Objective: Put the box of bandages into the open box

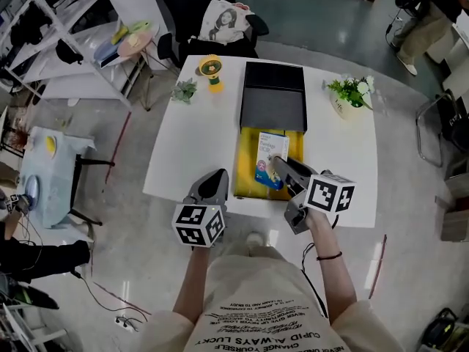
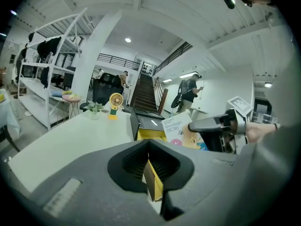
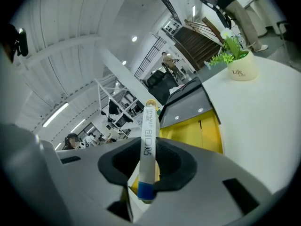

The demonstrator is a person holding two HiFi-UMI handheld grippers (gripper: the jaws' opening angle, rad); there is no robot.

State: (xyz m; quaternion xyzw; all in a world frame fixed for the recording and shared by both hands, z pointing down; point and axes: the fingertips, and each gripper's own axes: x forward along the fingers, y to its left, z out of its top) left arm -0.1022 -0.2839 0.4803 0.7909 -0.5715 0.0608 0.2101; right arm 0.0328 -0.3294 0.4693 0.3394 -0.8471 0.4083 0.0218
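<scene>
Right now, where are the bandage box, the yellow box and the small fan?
bandage box (image 1: 267,155): head view, on its printed front.
yellow box (image 1: 245,169): head view, on its bare floor, left side.
fan (image 1: 211,65): head view, on its round yellow head.

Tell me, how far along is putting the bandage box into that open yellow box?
Done: the box of bandages is clamped in the right hand-held gripper. In hand: it is tilted over the open box, not yet released. Left: set it inside and let go. The left hand-held gripper is beside the box's near left corner.
</scene>
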